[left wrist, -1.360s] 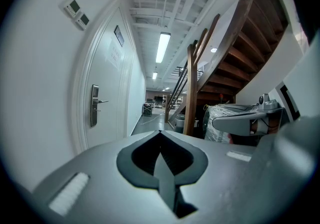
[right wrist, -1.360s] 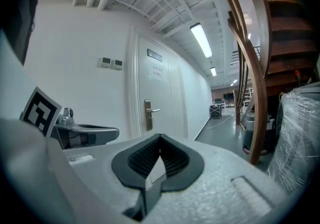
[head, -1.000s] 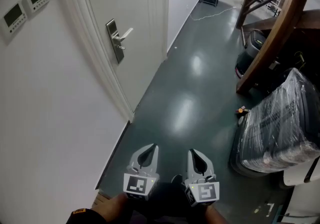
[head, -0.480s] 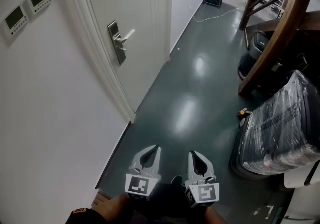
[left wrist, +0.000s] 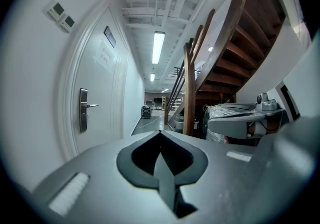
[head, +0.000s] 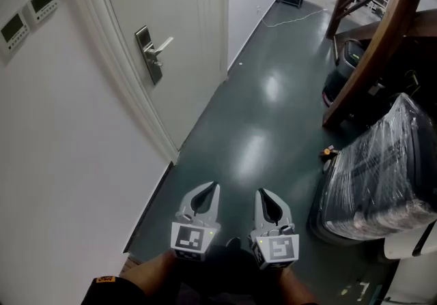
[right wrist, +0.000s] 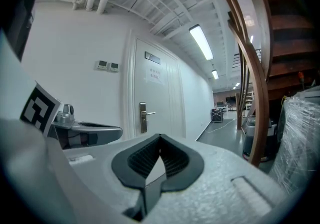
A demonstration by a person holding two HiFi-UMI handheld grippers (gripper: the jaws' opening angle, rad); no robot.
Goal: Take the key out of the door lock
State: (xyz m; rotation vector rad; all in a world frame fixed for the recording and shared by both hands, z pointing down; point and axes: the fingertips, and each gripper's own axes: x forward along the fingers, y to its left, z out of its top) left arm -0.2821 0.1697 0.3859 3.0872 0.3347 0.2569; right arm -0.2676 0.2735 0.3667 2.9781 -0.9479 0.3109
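Pointing up the frame, left gripper (head: 209, 190) and right gripper (head: 264, 196) both have shut, empty jaws. The door lock (head: 148, 55) is far off, upper left, nearer the left one; key too small to see.

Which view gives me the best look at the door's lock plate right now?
Head view: the lock plate is largest there, with its lever handle clear. The left gripper view shows it small and oblique, the right gripper view small but squarer-on. I can't make out a key in any.

Building corridor with white door (head: 172, 5), wooden staircase (head: 384, 32)
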